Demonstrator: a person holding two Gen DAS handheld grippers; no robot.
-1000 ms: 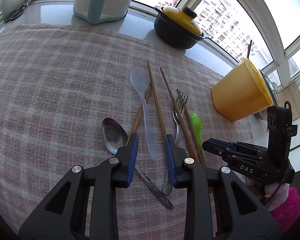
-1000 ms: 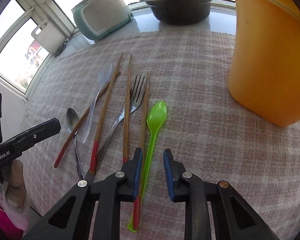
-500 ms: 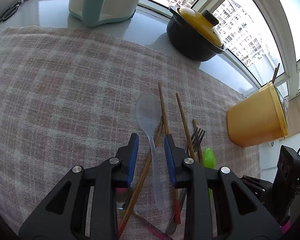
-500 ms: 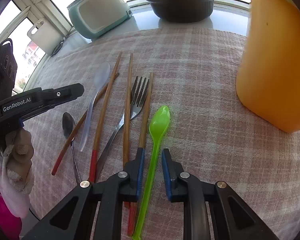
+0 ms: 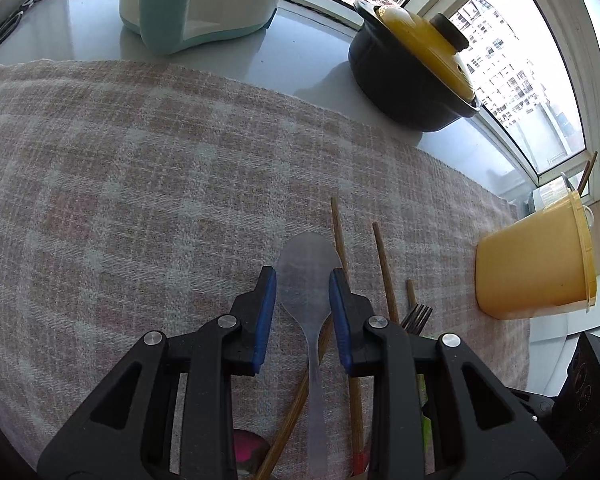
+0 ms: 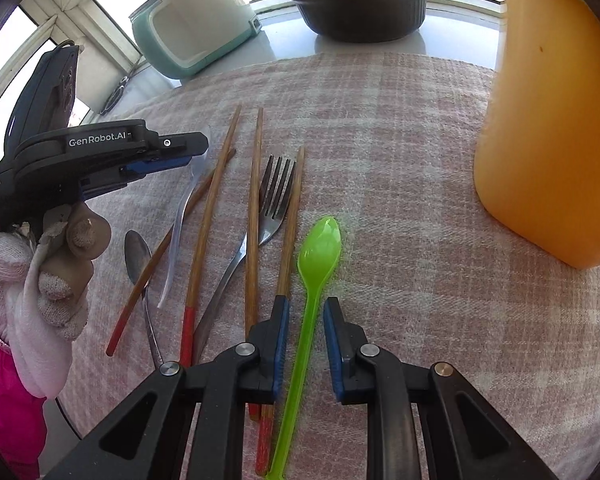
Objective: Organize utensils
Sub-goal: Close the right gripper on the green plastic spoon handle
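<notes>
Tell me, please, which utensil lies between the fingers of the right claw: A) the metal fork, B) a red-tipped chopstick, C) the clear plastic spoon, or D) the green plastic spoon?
D: in the right wrist view the green plastic spoon runs its handle straight through the gap of the right claw, with space on either side of it.

The metal spoon (image 5: 248,454) shows only partly, apparently hidden beneath the left hand-held gripper (image 5: 302,284).

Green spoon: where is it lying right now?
In the right wrist view the green spoon lies on the checked cloth, handle between the right claw's blue pads, just right of the chopsticks and fork.
</notes>
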